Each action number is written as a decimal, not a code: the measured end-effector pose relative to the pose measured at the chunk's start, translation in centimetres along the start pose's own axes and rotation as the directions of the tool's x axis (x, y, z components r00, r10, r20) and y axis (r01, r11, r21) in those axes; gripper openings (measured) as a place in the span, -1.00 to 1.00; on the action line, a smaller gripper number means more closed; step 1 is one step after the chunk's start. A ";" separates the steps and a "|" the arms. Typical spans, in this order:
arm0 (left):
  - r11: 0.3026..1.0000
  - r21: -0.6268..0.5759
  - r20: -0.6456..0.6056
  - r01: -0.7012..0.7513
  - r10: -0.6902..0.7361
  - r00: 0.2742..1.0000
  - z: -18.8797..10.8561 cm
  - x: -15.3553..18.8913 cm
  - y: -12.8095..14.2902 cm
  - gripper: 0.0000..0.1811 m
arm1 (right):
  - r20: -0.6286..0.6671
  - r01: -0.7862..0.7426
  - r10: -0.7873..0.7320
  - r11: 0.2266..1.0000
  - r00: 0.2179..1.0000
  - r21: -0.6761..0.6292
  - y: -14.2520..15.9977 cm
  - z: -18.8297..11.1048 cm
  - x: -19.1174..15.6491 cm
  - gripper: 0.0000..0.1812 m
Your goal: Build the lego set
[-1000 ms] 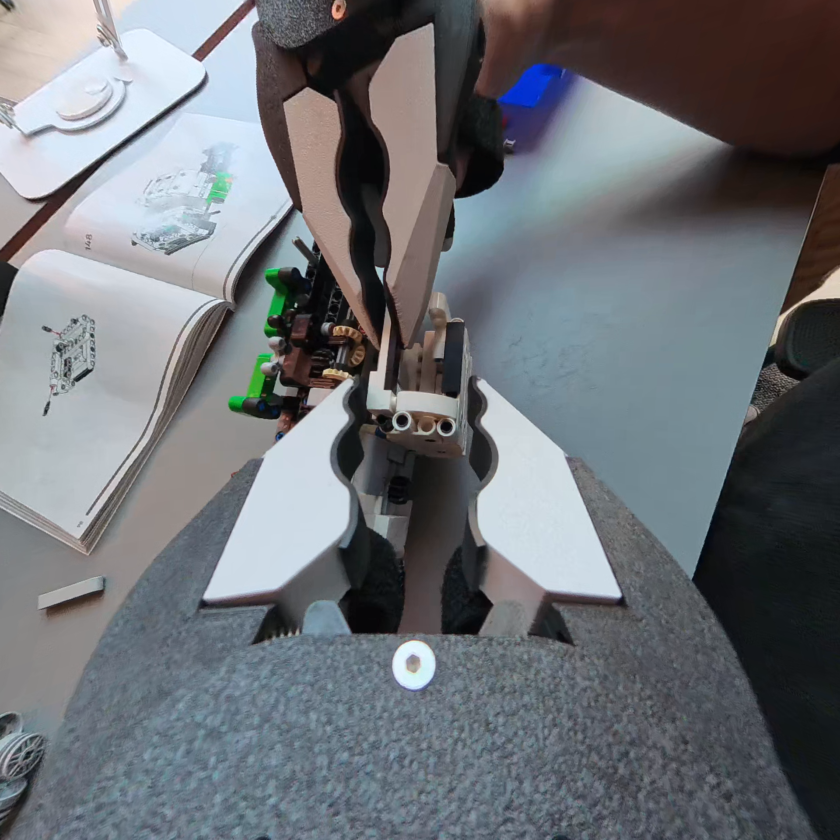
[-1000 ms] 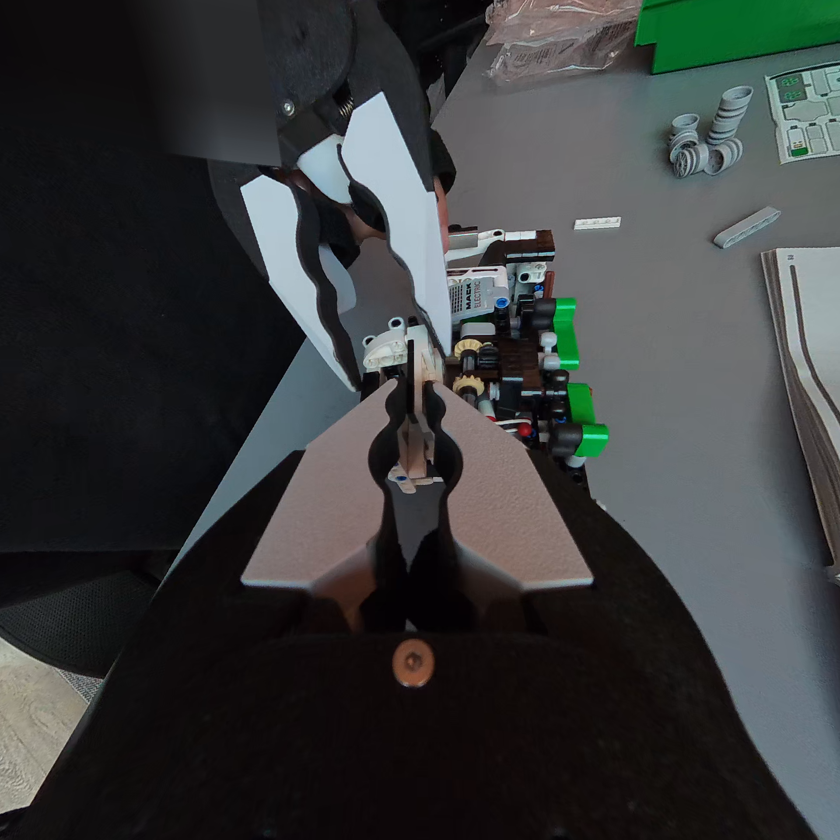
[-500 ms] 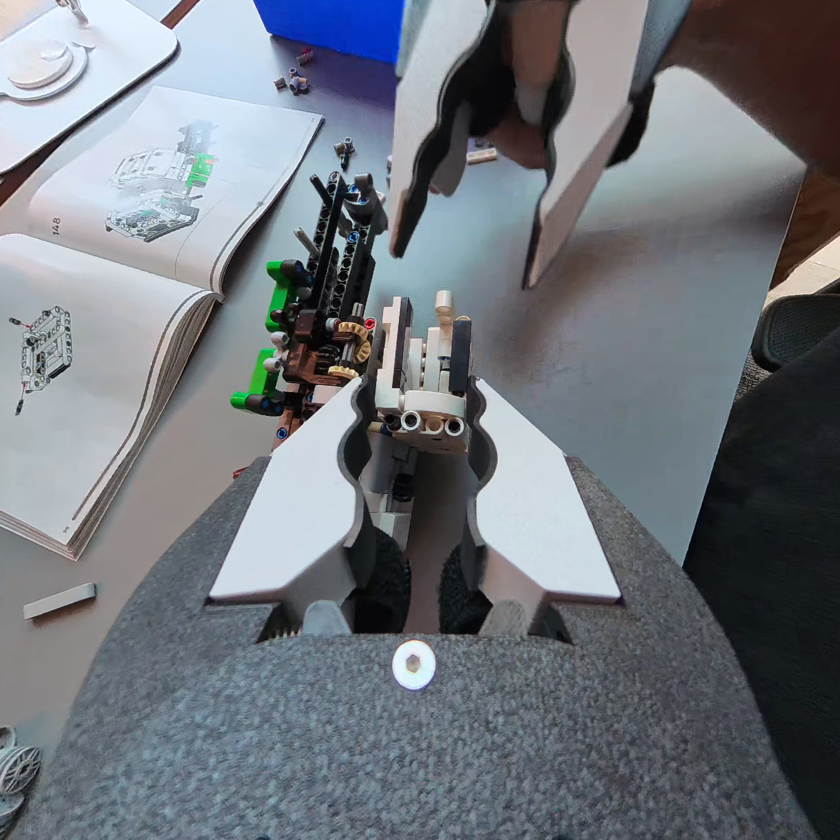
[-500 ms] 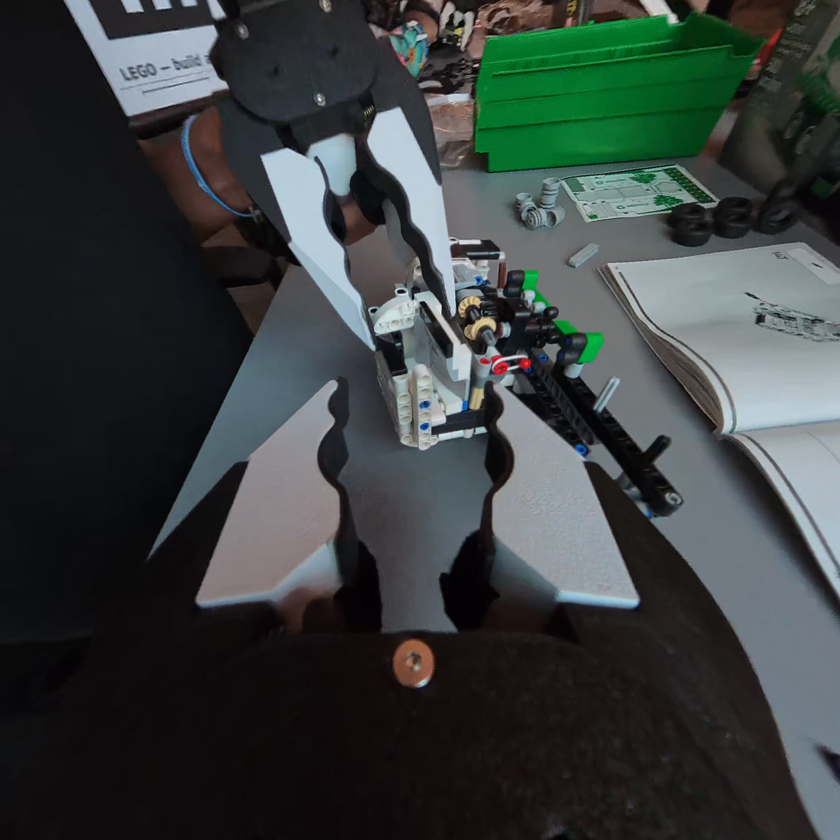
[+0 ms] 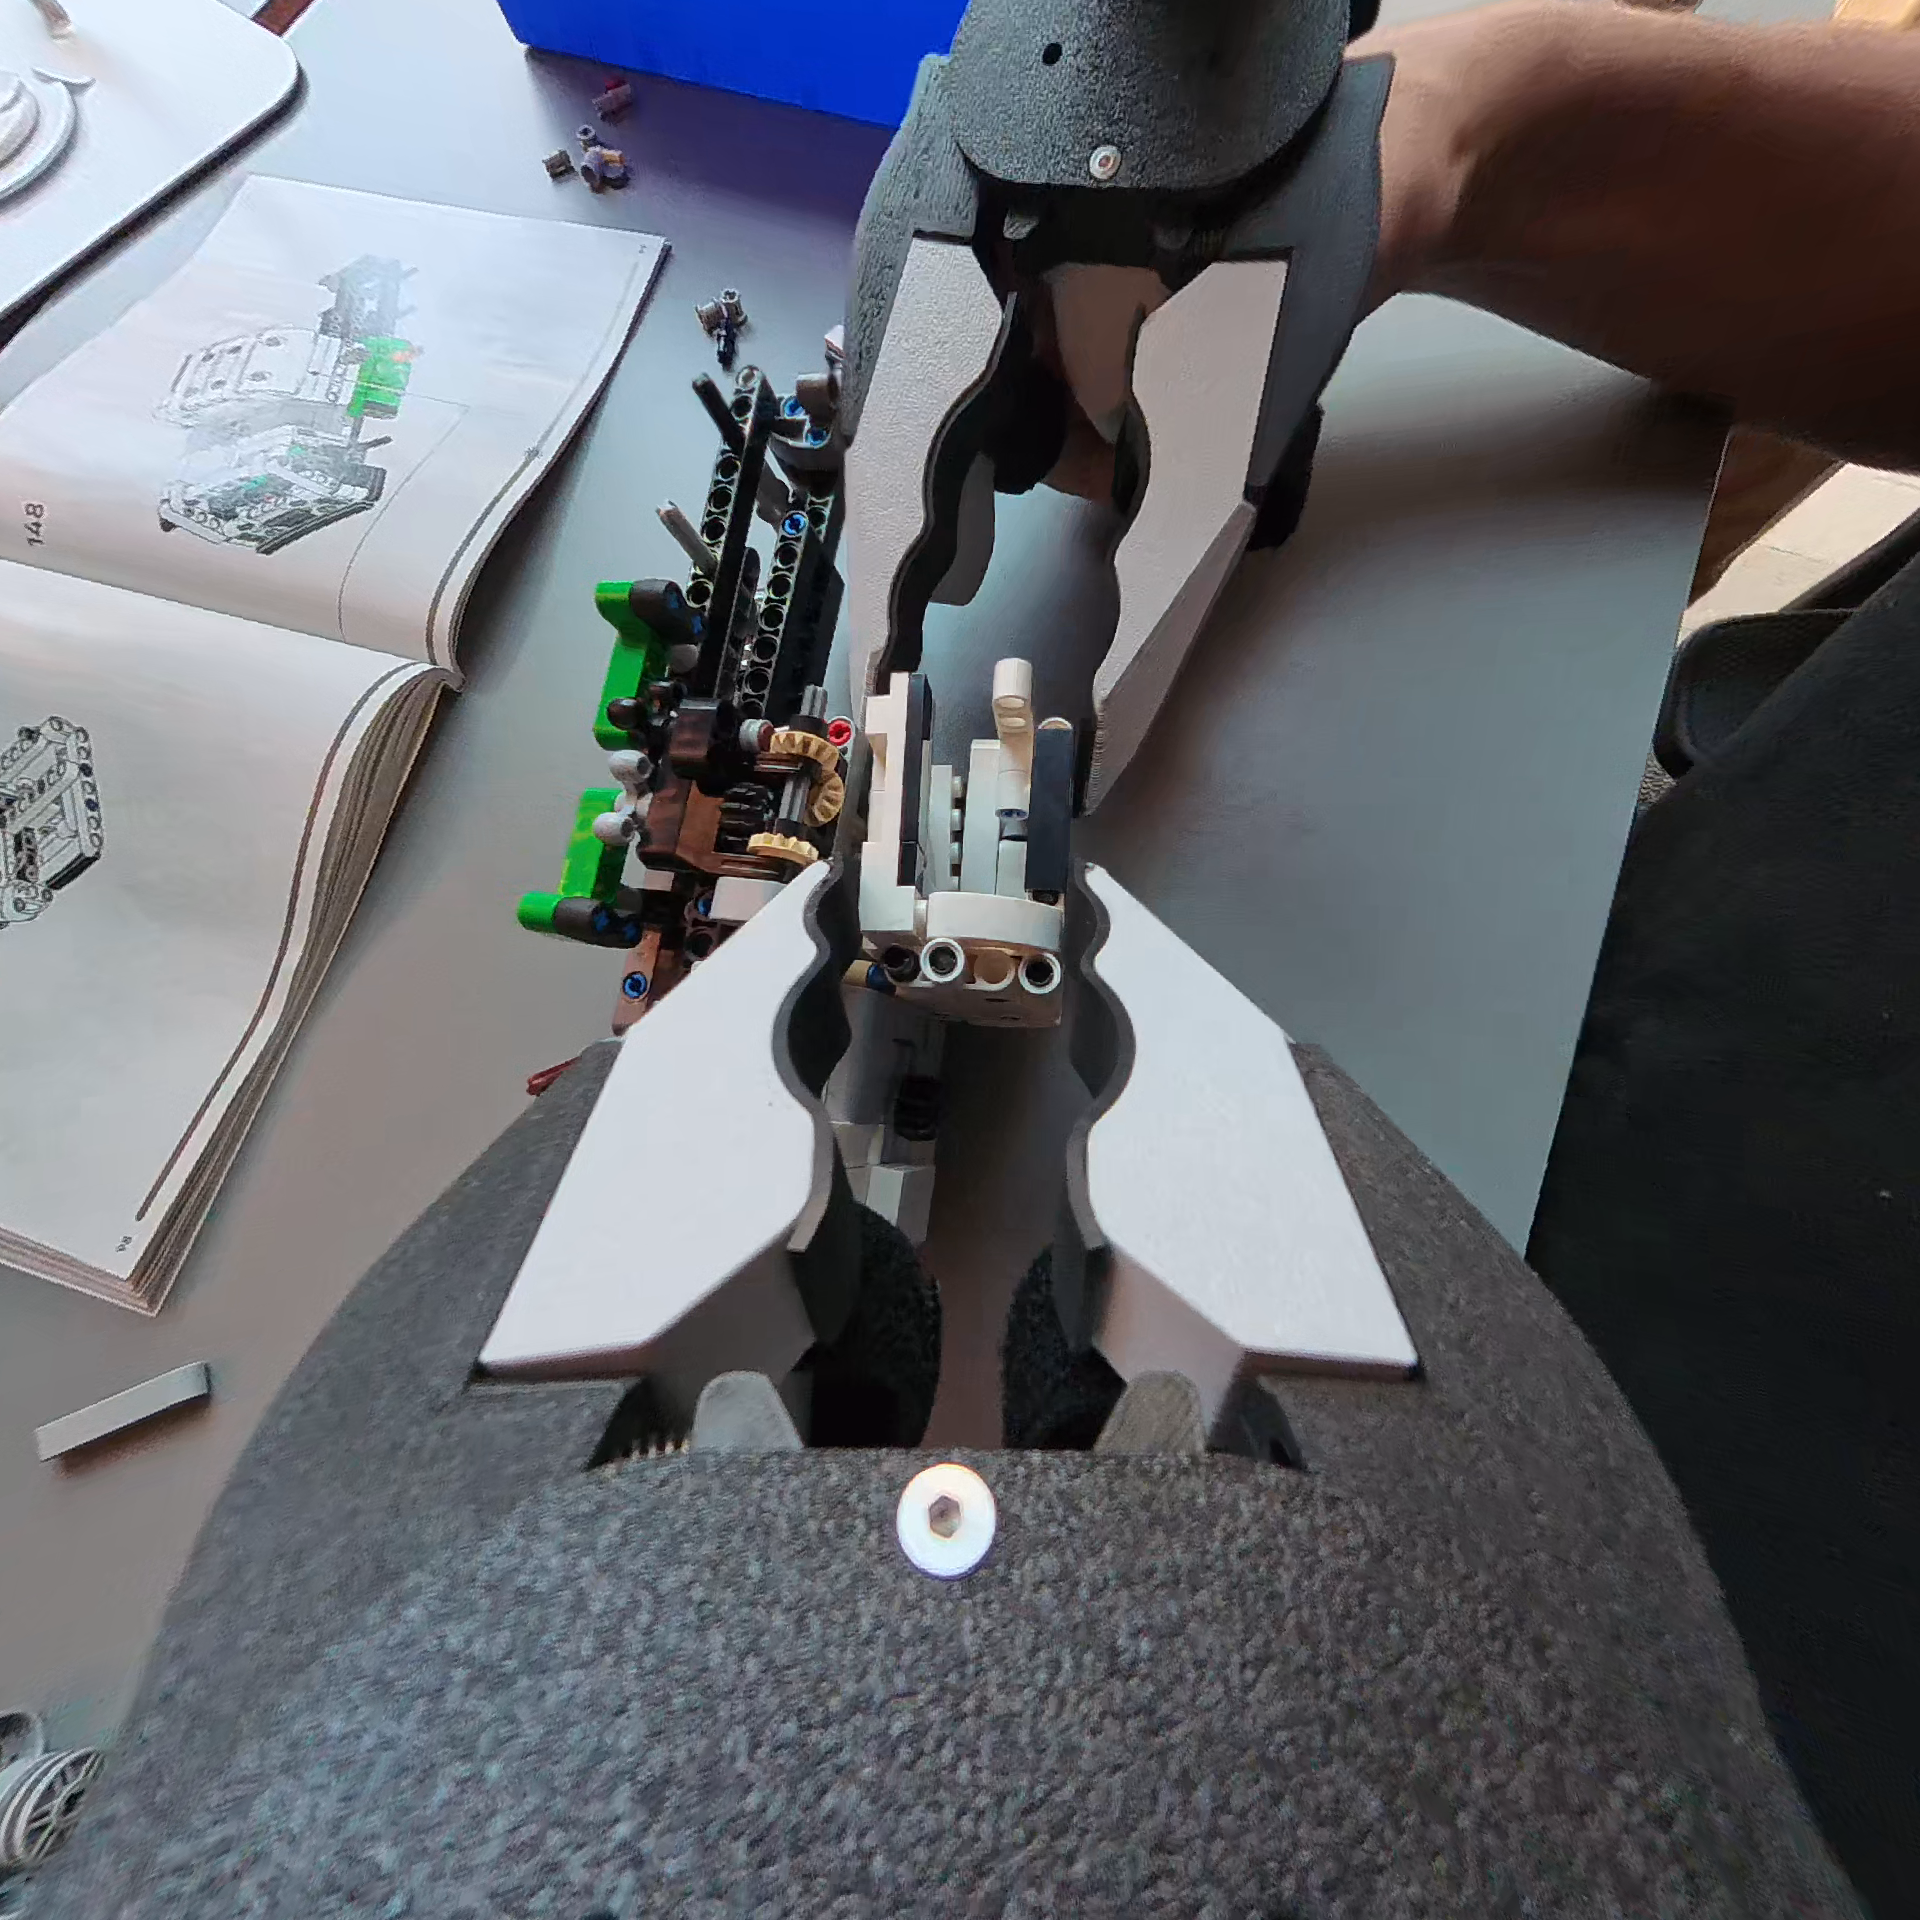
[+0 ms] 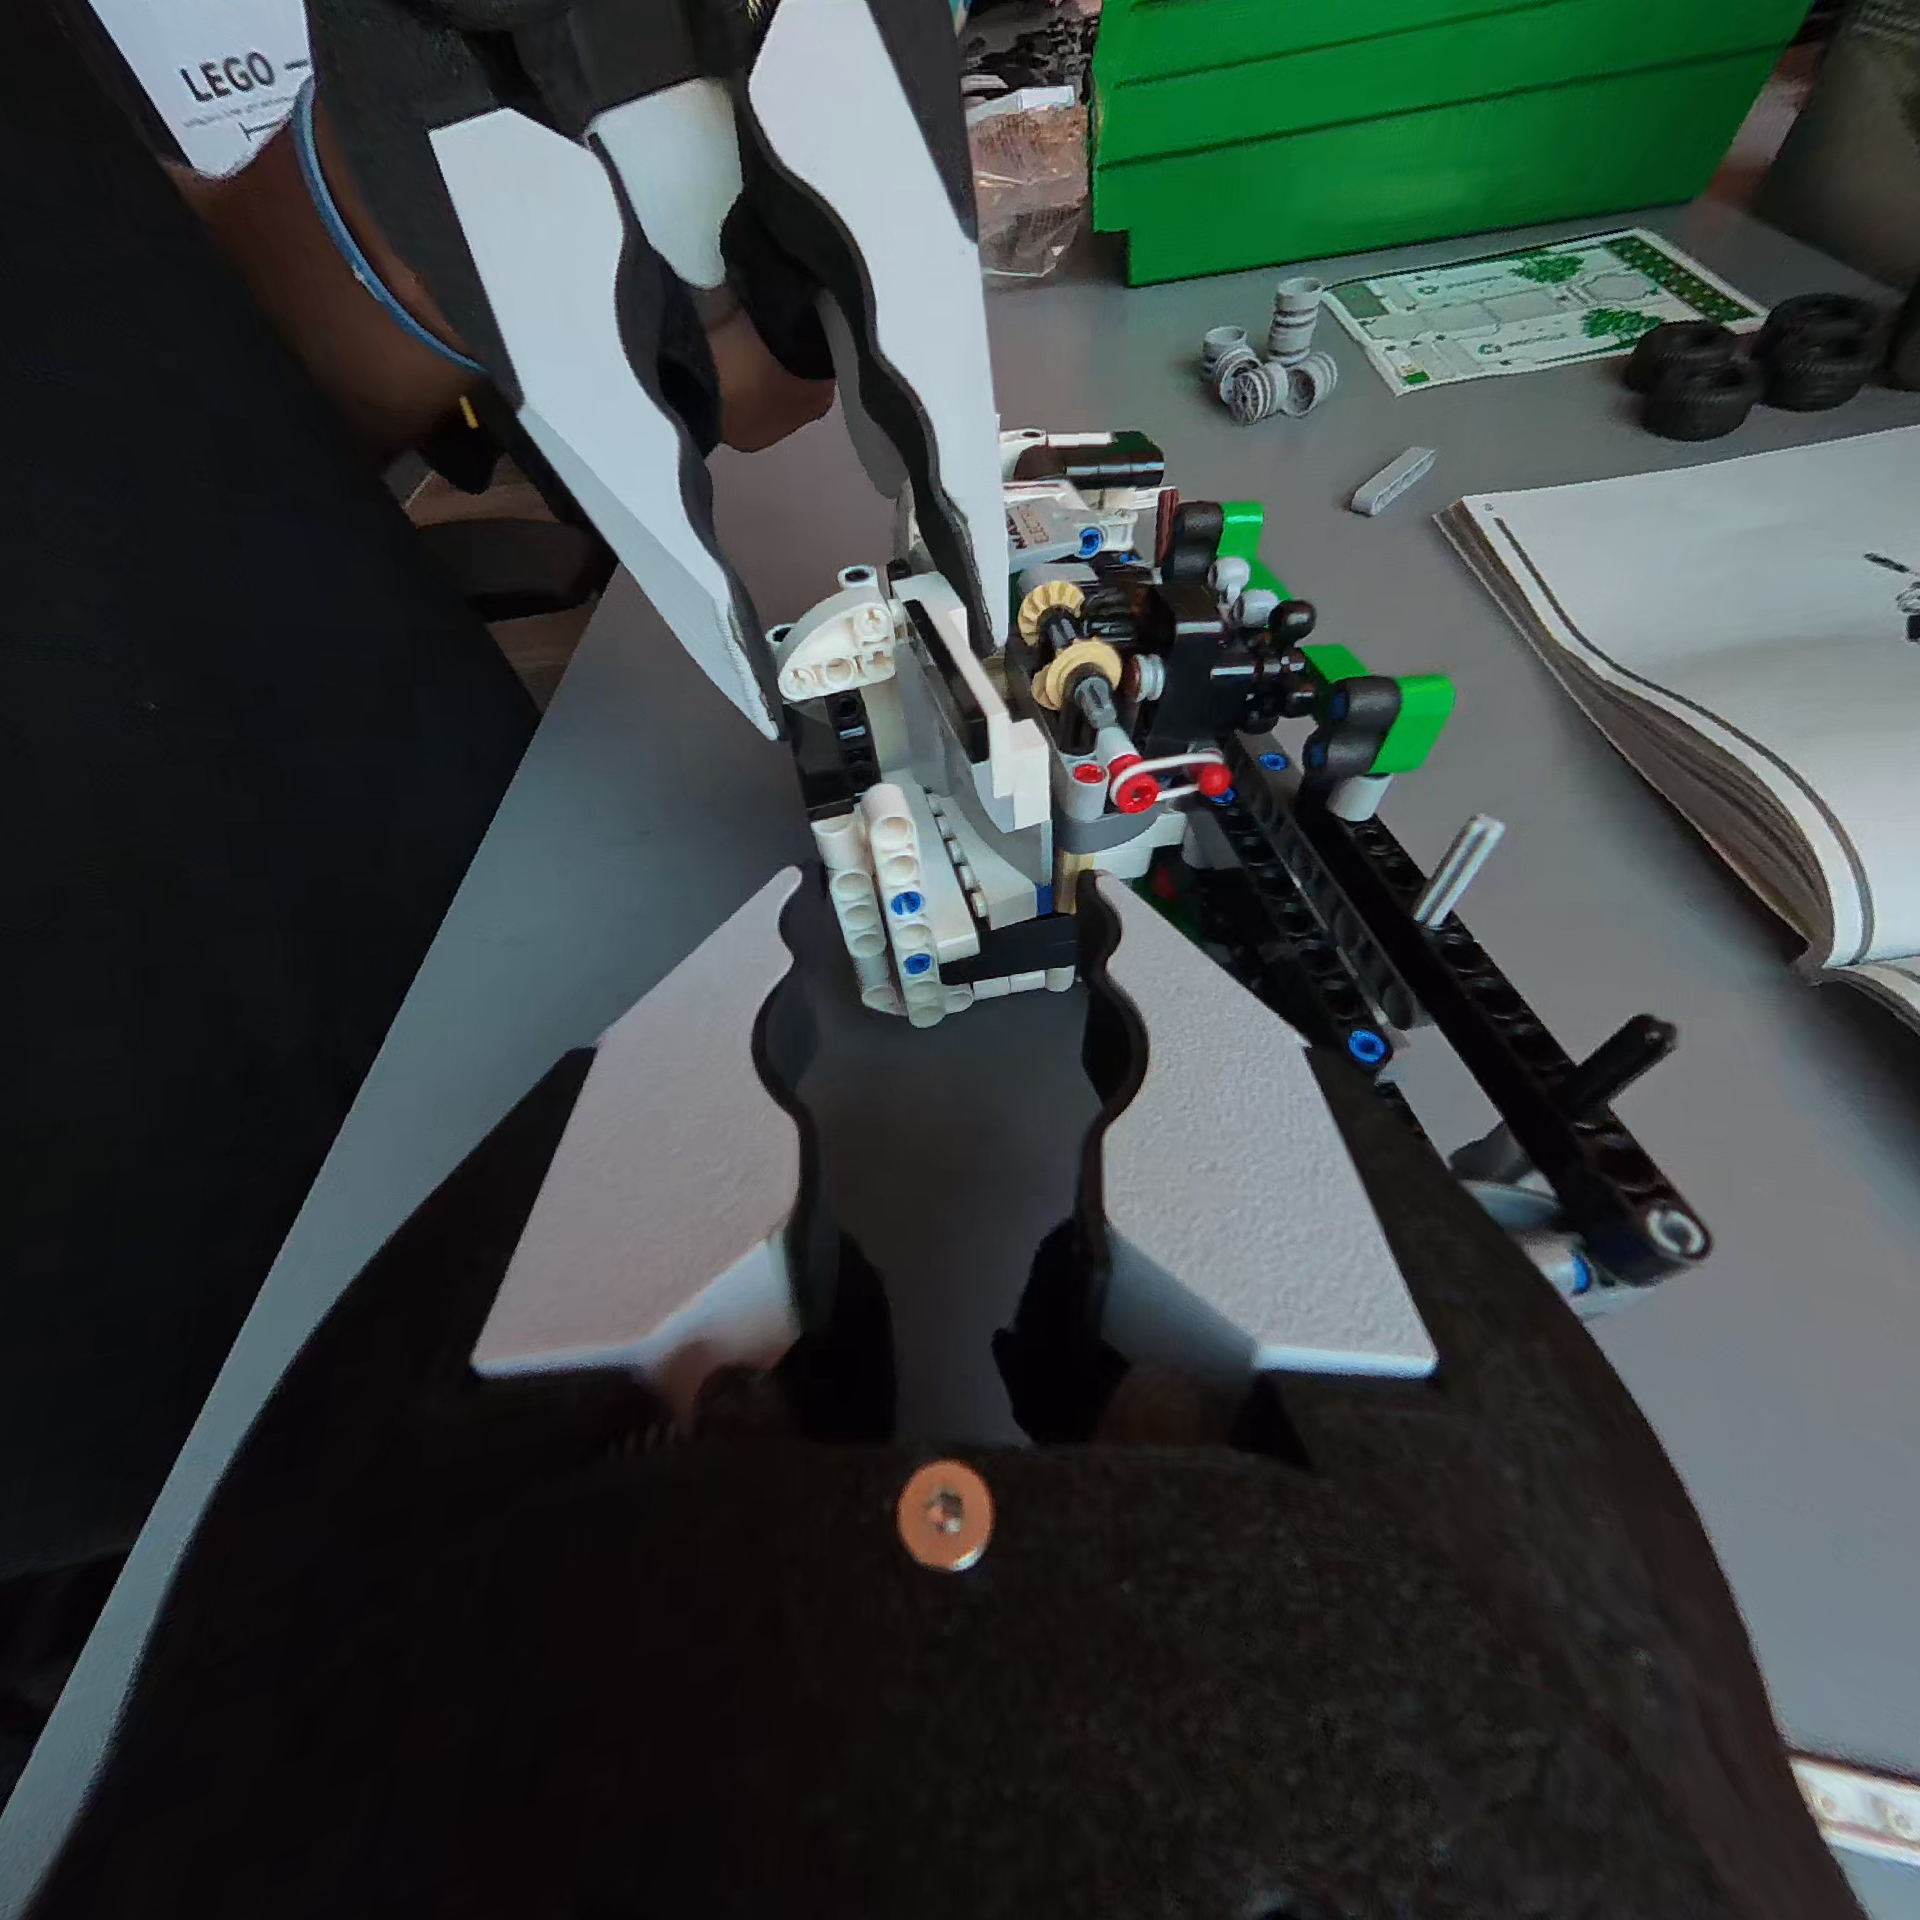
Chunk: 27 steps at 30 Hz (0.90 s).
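The lego model point(image 5: 966, 831) lies on the grey table: a white and black cab block joined to a black beam chassis point(image 5: 748, 582) with green parts and tan gears. My left gripper point(image 5: 961, 904) is shut on the near end of the cab block. My right gripper point(image 5: 987, 717) comes in from above, open, with its fingertips flanking the block's far end. In the right wrist view the right gripper point(image 6: 940, 883) straddles the white block point(image 6: 914, 883), jaws close to its sides. The left gripper point(image 6: 878, 681) grips the block from the far side there.
An open instruction booklet point(image 5: 260, 520) lies left of the model and shows in the right wrist view point(image 6: 1714, 644). A blue bin point(image 5: 727, 42), a green bin point(image 6: 1403, 125), grey wheel hubs point(image 6: 1268, 364), black tyres point(image 6: 1756, 364), a sticker sheet point(image 6: 1538, 307) and a grey beam point(image 5: 120, 1408) lie around. The tips of both grippers are at nearly the same place. The grey beam point(image 5: 120, 1408) is about equally far from each gripper, around 25 cm. The right camera catches it too, in the right wrist view point(image 6: 1394, 473).
The right gripper was shut on a small piece at the cab block. It opened, drew back, and has come back in, open, around the block's end. The left gripper kept its hold.
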State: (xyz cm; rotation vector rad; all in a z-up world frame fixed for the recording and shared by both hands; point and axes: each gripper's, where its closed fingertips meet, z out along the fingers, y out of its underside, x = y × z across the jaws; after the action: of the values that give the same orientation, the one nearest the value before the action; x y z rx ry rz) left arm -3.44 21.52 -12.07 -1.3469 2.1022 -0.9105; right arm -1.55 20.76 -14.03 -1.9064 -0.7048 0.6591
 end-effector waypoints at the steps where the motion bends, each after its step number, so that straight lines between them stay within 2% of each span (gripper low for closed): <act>1: 1.000 0.000 -0.006 0.002 -0.002 1.000 0.0 0.0 0.0 -0.58 | 0.008 0.007 -0.007 1.000 1.000 -0.001 0.0 0.0 0.0 -0.48; 12: 1.000 0.011 -0.024 0.010 -0.010 1.000 -0.1 -0.1 0.0 -0.58 | -0.039 0.042 -0.041 0.999 0.998 0.014 -0.1 0.0 0.1 -0.52; 16: 1.000 0.021 -0.028 0.003 -0.002 1.000 -0.1 0.0 -0.1 -0.58 | -0.095 0.144 -0.136 0.986 0.986 0.088 -1.8 -0.9 -0.5 -0.56; 20: 1.000 0.029 -0.048 0.003 -0.002 0.999 -0.1 0.1 -0.1 -0.59 | -0.165 0.249 -0.234 0.965 0.958 0.082 -1.8 -0.5 -0.4 -0.53; 27: 0.999 0.037 -0.070 -0.008 0.011 0.997 -0.1 0.3 -0.2 -0.59 | -0.167 0.214 -0.202 0.975 0.965 0.057 -1.1 -0.3 -0.1 -0.47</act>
State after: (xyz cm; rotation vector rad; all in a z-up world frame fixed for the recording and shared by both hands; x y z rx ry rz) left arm -3.46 21.20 -11.88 -1.3029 2.1319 -1.0013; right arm -1.66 20.93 -12.88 -1.7642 -0.7543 0.3891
